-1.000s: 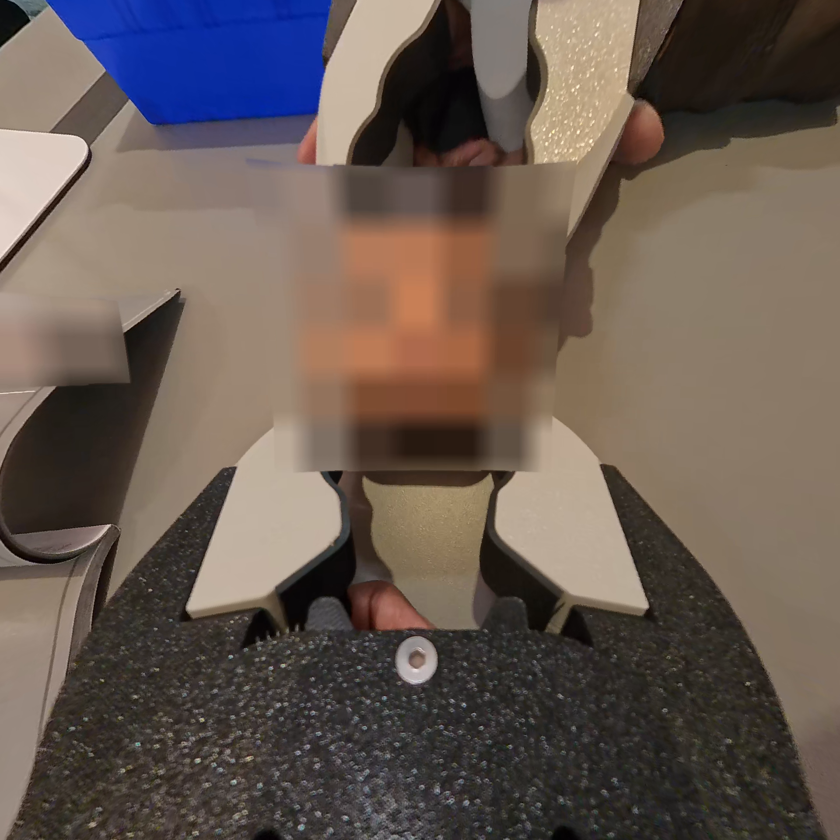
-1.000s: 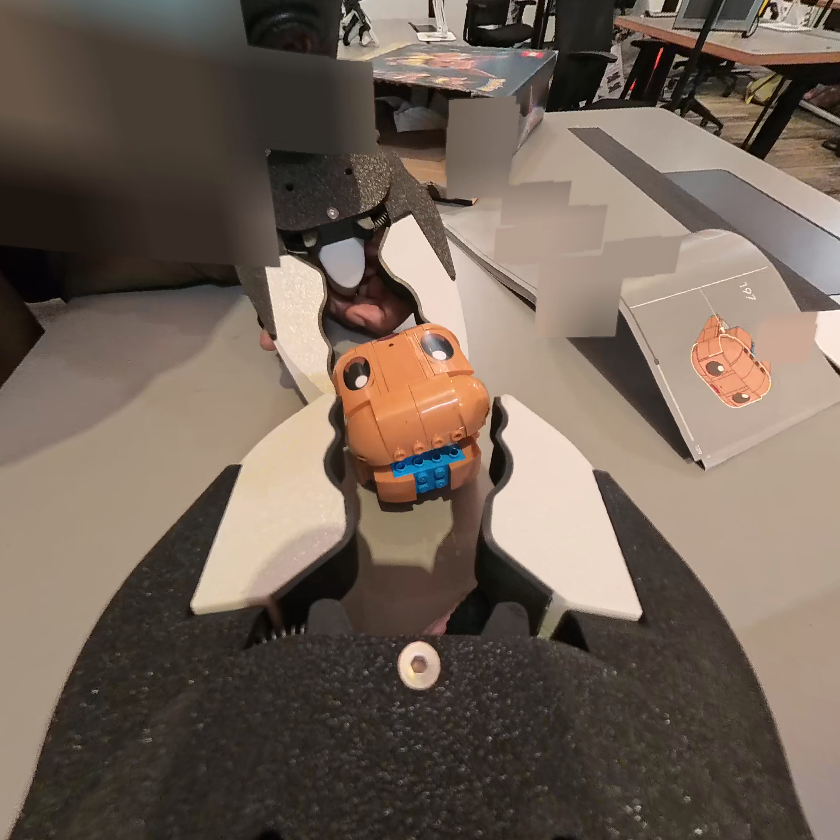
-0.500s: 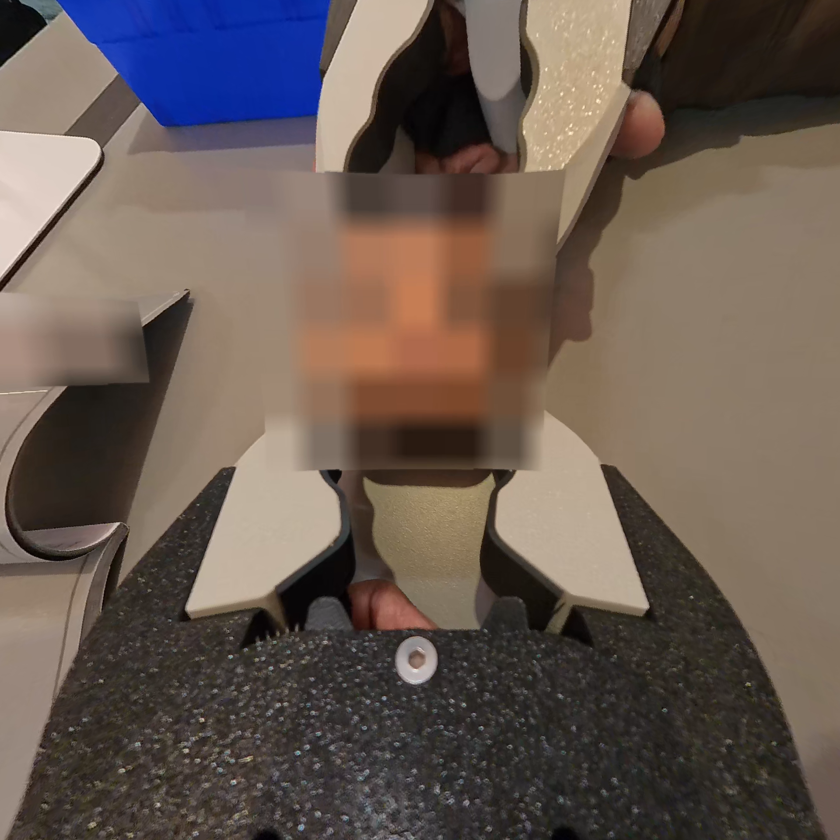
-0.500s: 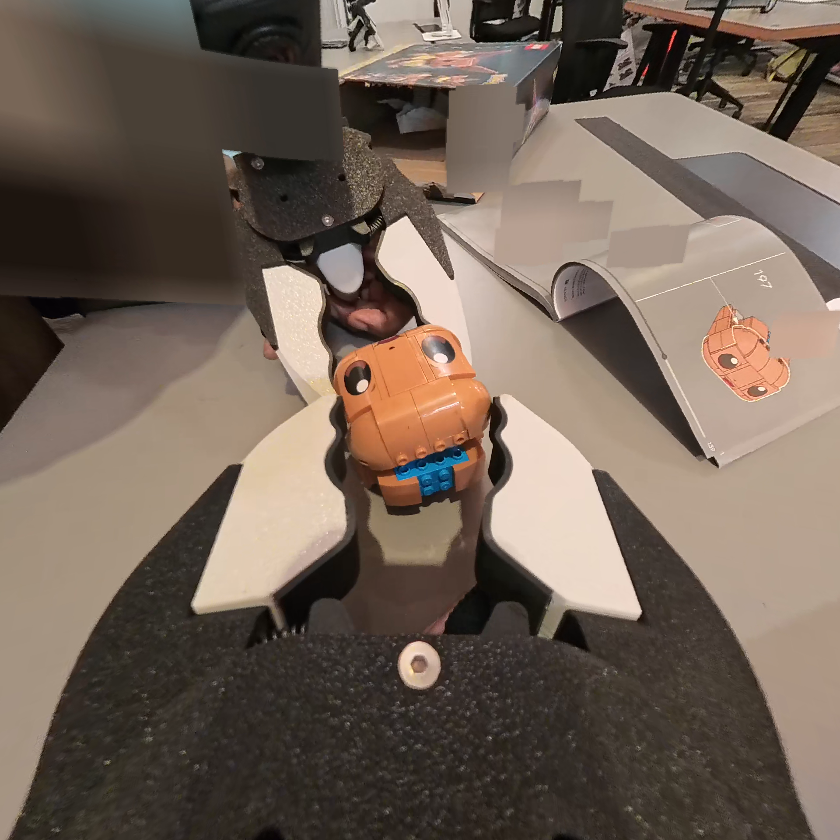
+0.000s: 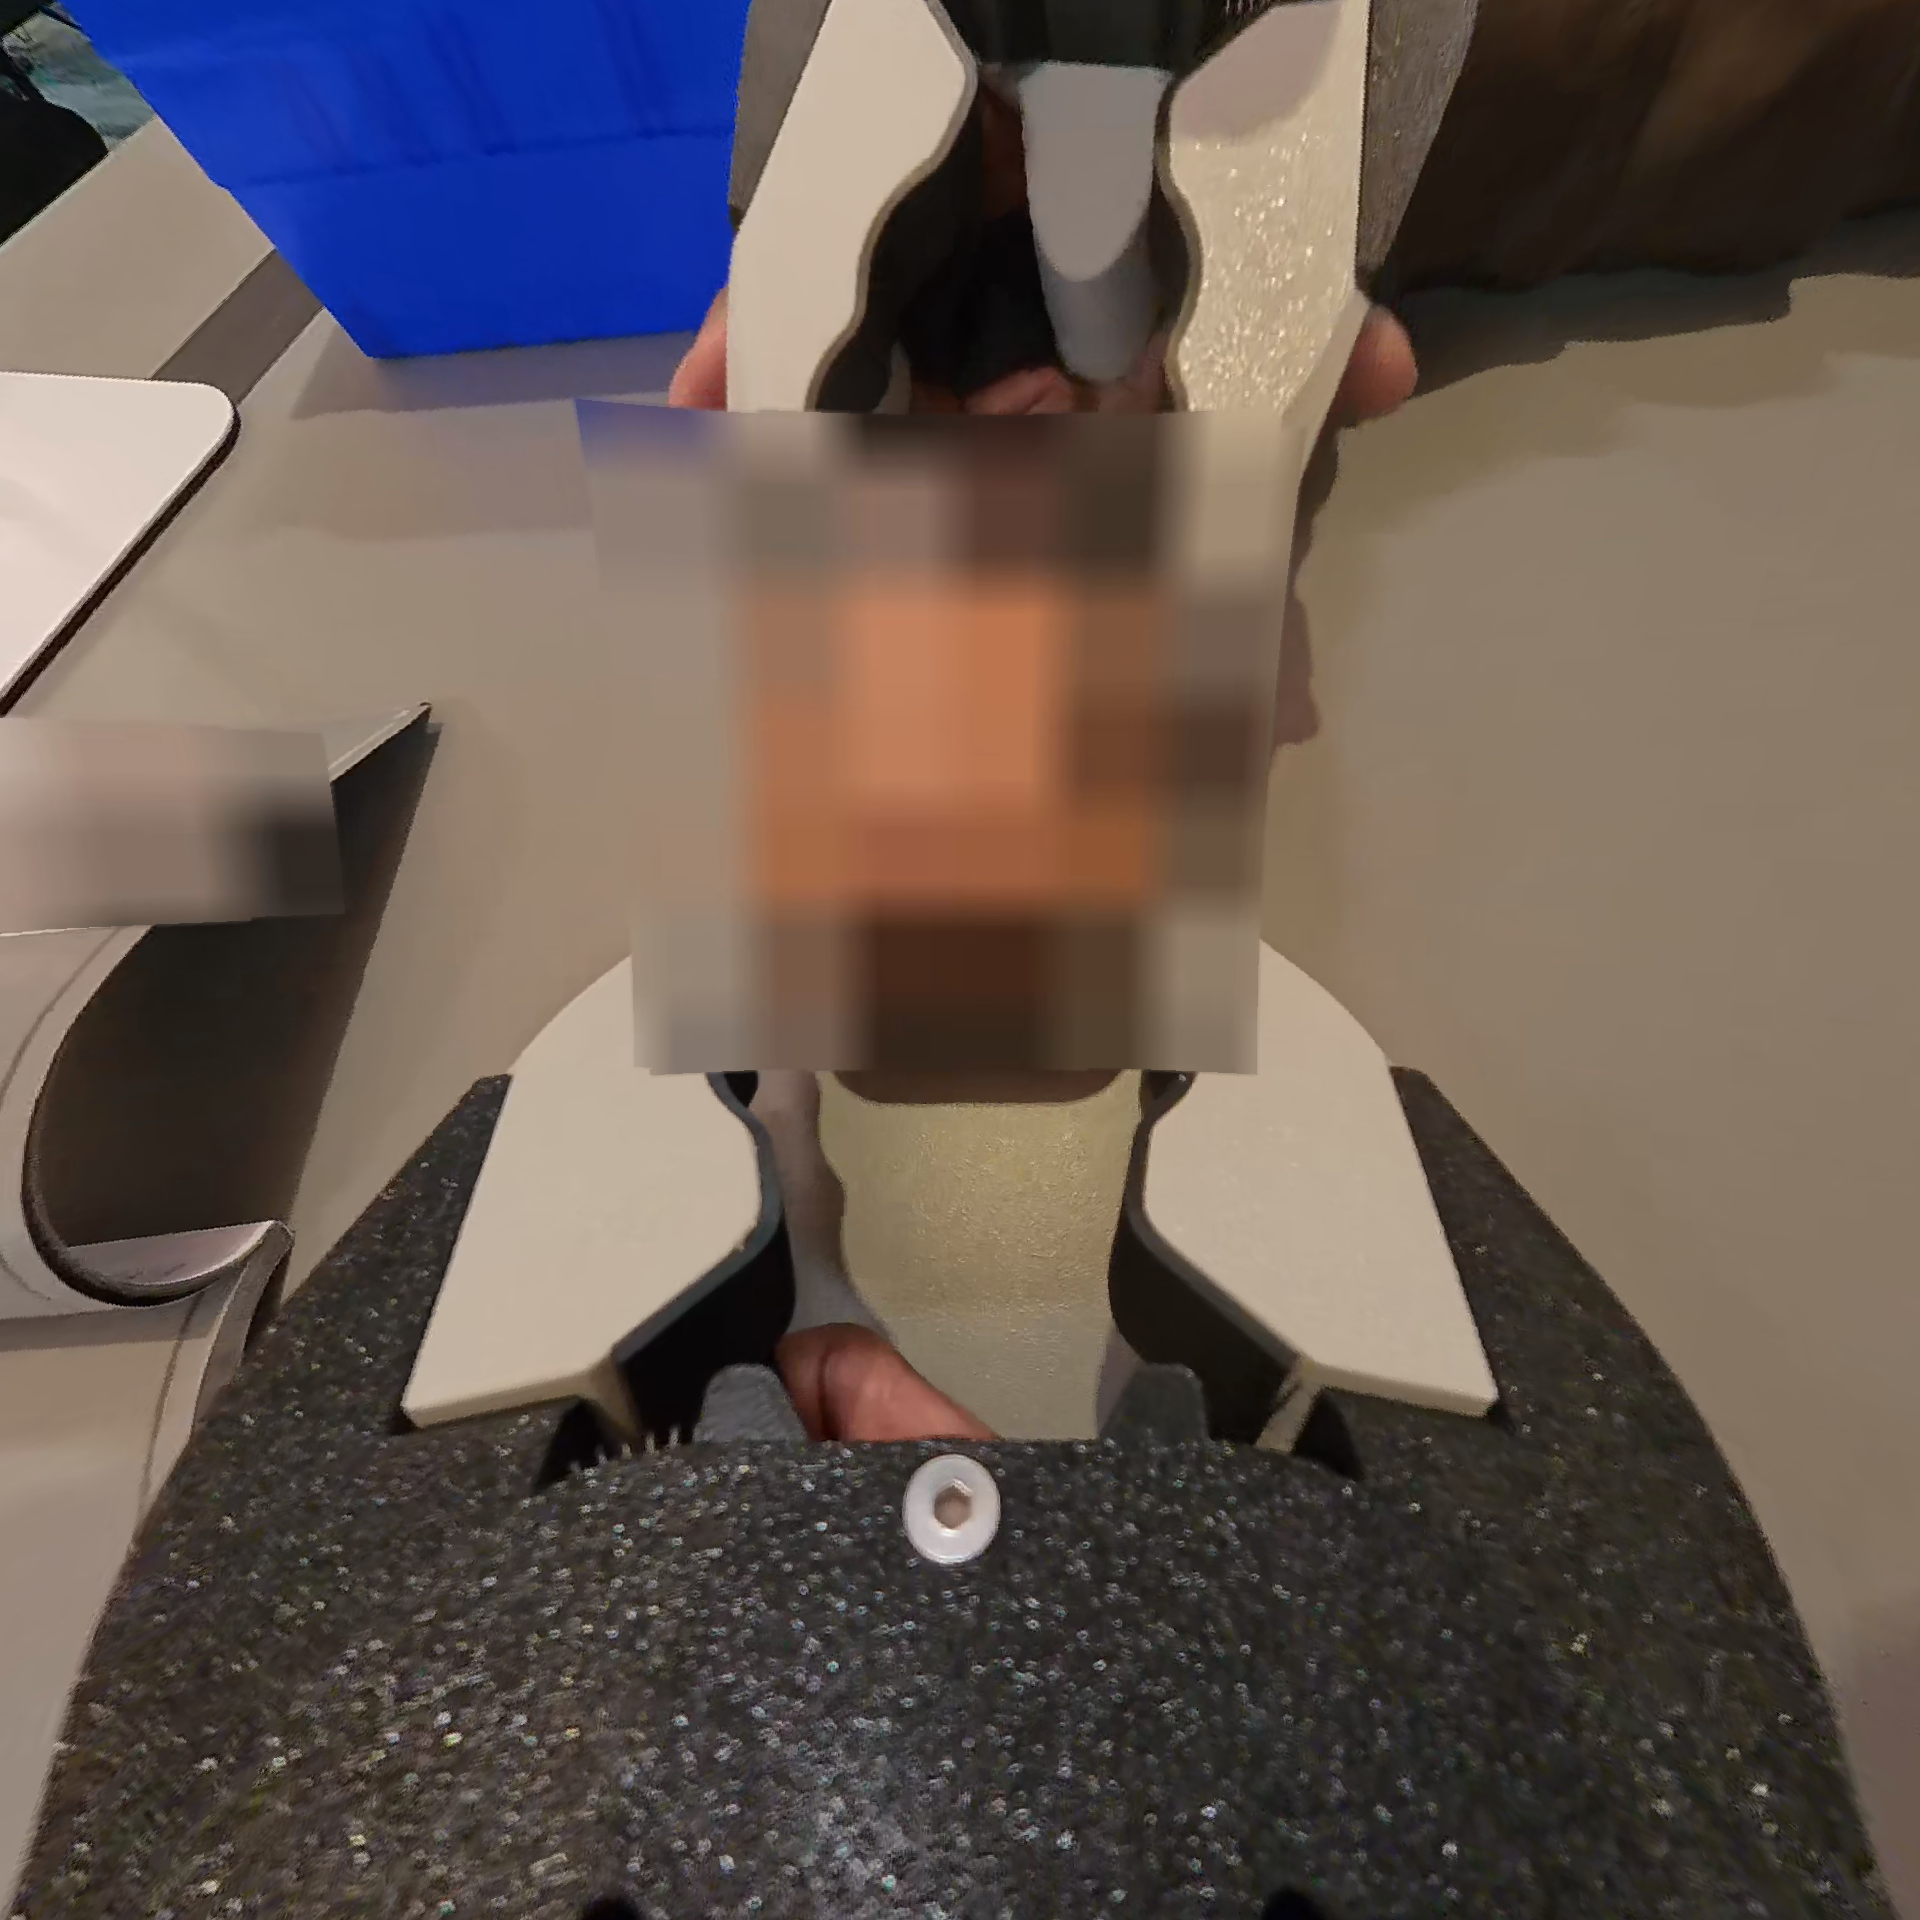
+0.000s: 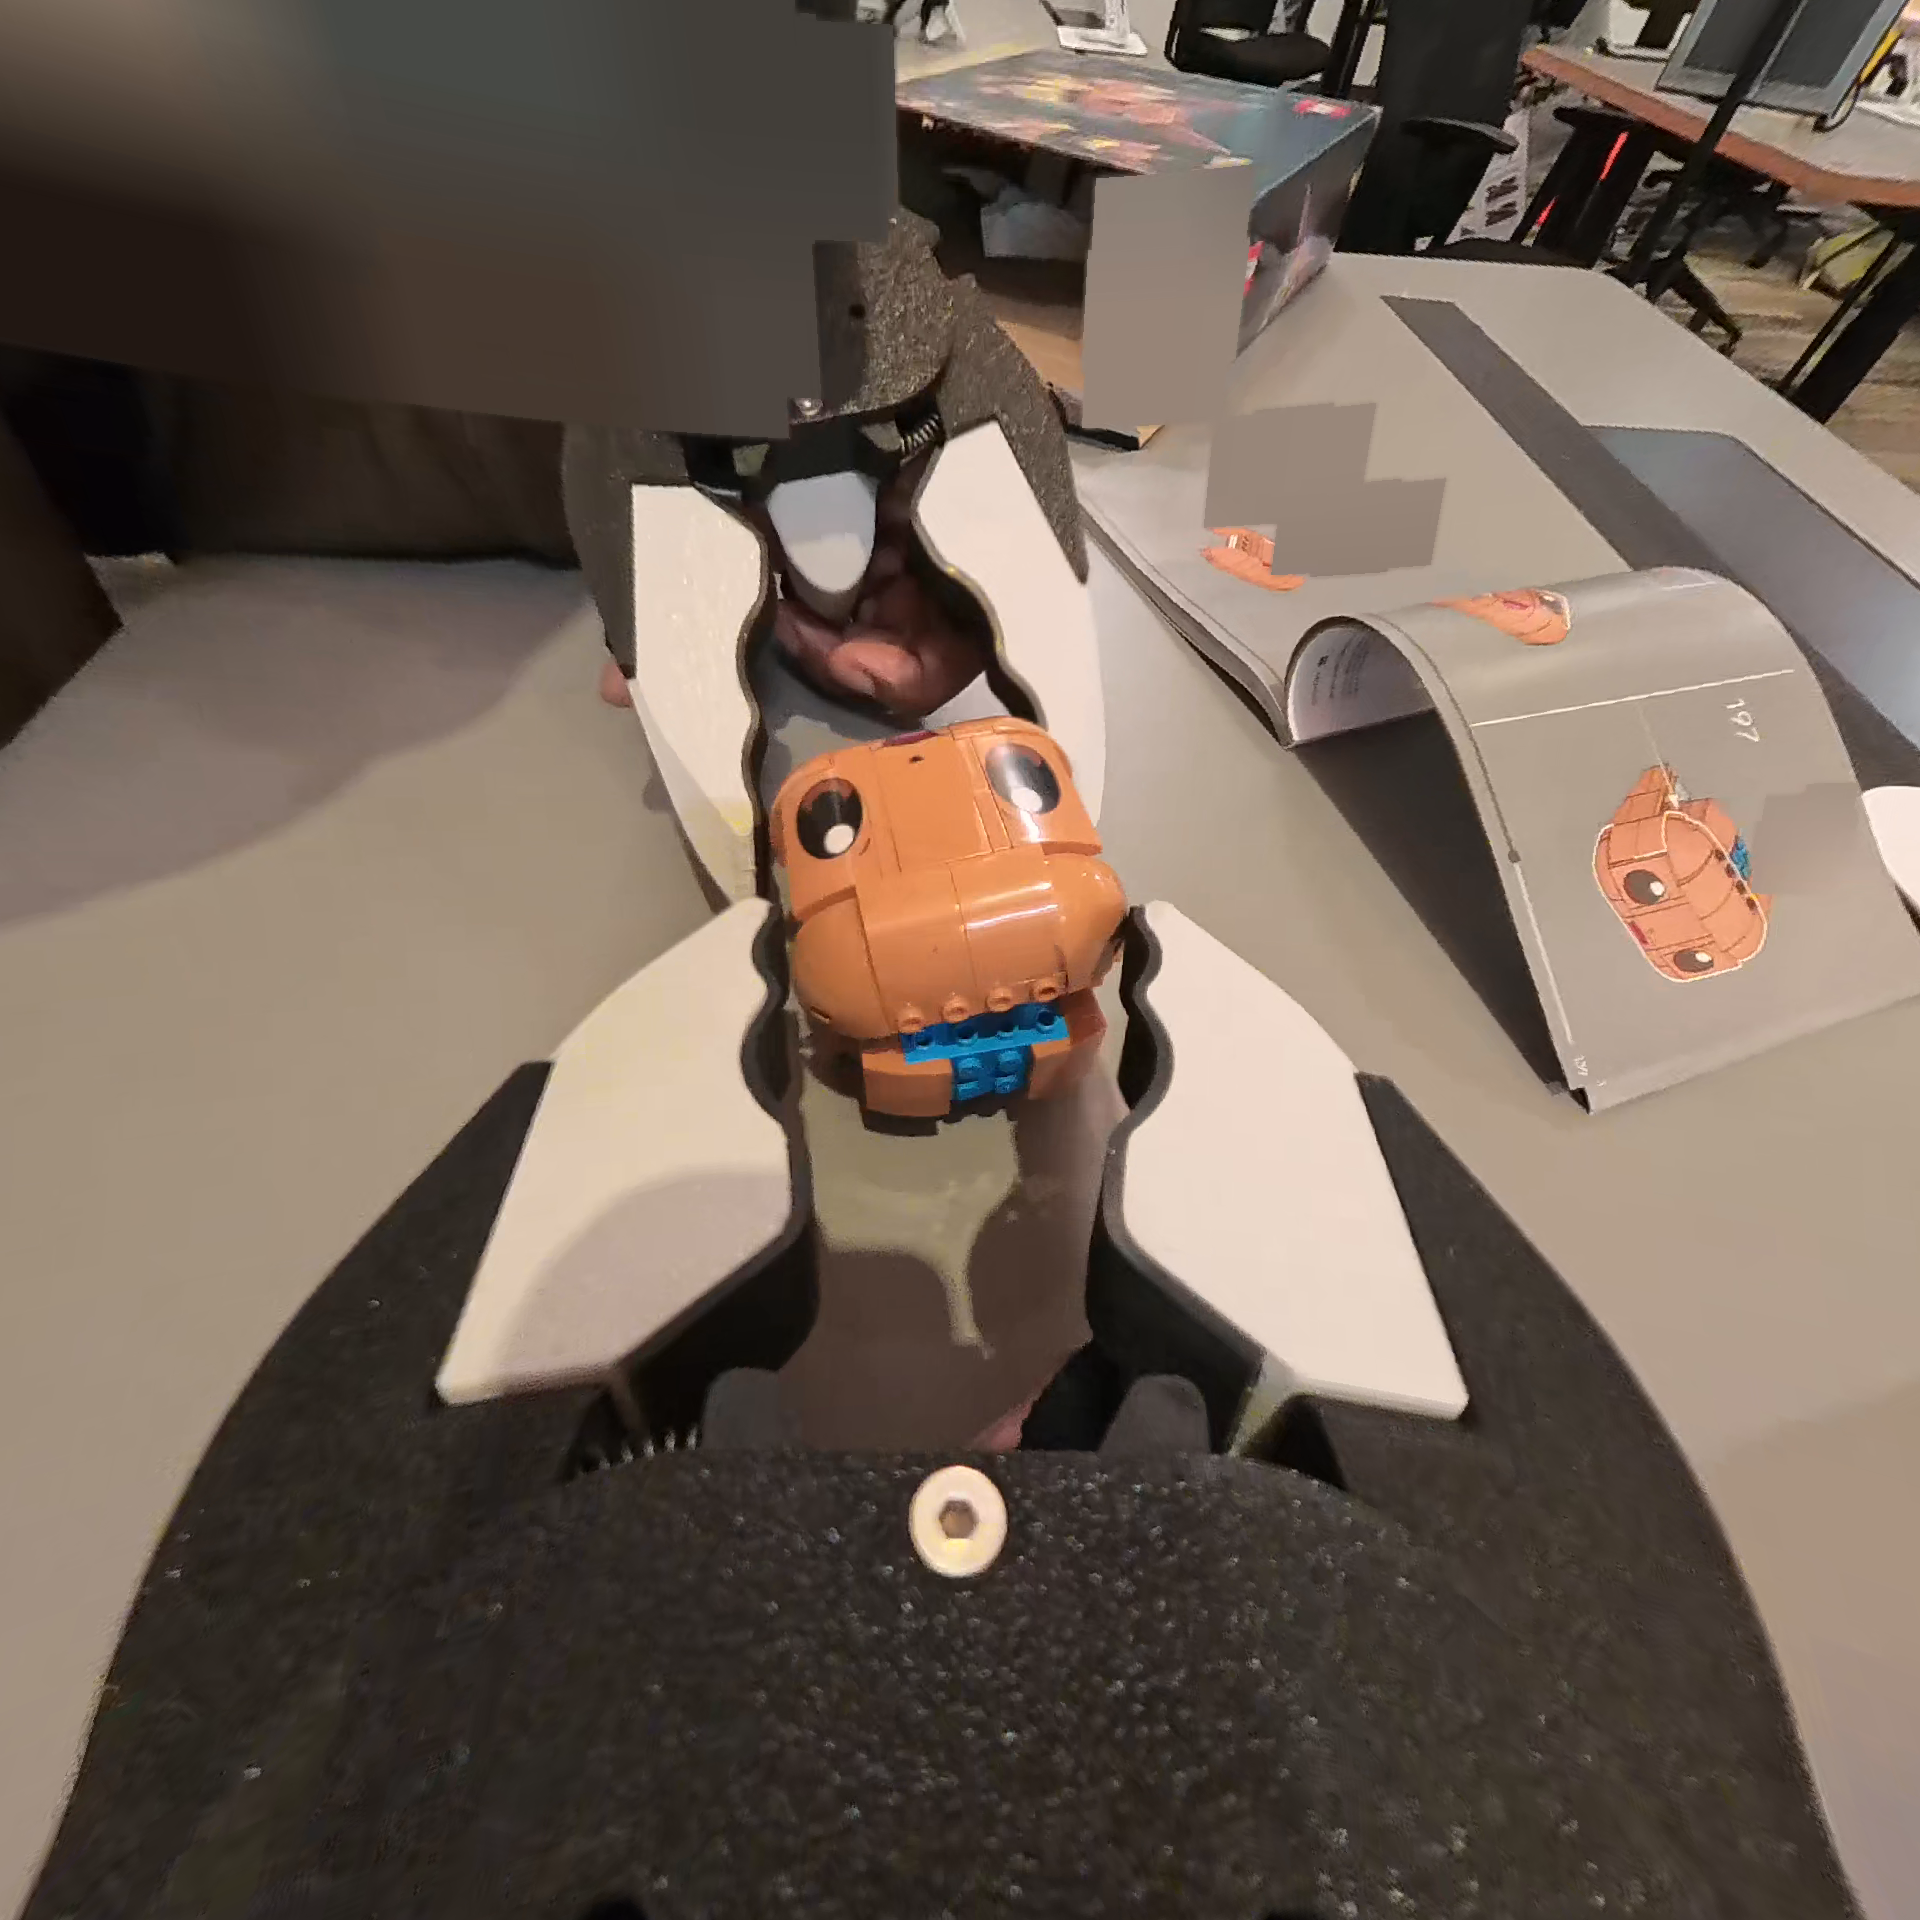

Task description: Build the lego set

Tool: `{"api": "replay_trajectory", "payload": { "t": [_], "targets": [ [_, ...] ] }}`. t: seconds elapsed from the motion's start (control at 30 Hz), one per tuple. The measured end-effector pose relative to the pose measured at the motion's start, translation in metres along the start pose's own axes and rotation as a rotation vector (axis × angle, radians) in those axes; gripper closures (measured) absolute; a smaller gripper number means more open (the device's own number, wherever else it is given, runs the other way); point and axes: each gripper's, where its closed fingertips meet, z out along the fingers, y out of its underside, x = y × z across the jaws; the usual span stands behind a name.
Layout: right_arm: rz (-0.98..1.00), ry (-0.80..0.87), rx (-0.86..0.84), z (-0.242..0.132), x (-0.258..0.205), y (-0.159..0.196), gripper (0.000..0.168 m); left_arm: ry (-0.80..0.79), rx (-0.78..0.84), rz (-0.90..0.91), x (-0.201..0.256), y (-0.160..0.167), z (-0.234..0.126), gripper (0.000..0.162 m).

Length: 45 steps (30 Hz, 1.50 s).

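Note:
An orange lego head (image 6: 935, 883) with two black eyes and blue bricks on its underside hangs above the grey table (image 6: 260, 1039). My right gripper (image 6: 951, 925) is shut on its near part, one finger on each side. My left gripper (image 6: 904, 790) faces it from the far side, and its fingers (image 6: 686, 675) clasp the head's back. In the left wrist view an overlaid patch hides the head and my left gripper's (image 5: 951, 997) fingertips. The right gripper's fingers (image 5: 800, 208) reach in from the top.
An open instruction booklet (image 6: 1662, 831) lies on the table to the right of the head, and shows at the left of the left wrist view (image 5: 156, 1091). A lego box (image 6: 1143, 114) stands behind it. A blue bin (image 5: 468, 156) and a white tray (image 5: 83, 499) are at the far left. The tips of one gripper are about 4 centimeters away from the tips of the other.
Both grippers keep their hold on the head. The pair has shifted slightly, and the head has tilted a little between them.

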Motion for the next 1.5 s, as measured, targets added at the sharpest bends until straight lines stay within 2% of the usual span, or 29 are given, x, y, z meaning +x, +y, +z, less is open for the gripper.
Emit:
{"api": "replay_trajectory", "payload": {
  "t": [0.4, 0.53, 0.73, 0.97, 1.5],
  "targets": [
    [0.035, 0.016, -0.026, 0.003, 0.006, 0.003, 0.108, -0.059, 0.093, 0.129, -0.004, -0.012, -0.003, 0.085],
    [0.093, -0.01, -0.021, 0.002, 0.007, 0.003, 0.108, -0.083, 0.111, 0.121, -0.009, -0.014, -0.004, 0.085],
    [0.158, -0.039, -0.012, 0.001, 0.009, 0.003, 0.108, -0.084, 0.05, 0.076, -0.015, -0.005, -0.002, 0.085],
    [0.154, -0.031, -0.017, 0.001, 0.01, 0.003, 0.108, -0.082, -0.077, 0.071, -0.013, 0.011, 0.007, 0.093],
    [0.179, -0.035, 0.003, 0.002, 0.013, 0.001, 0.108, -0.069, -0.088, 0.05, -0.012, 0.012, 0.008, 0.096]
  ]
}}
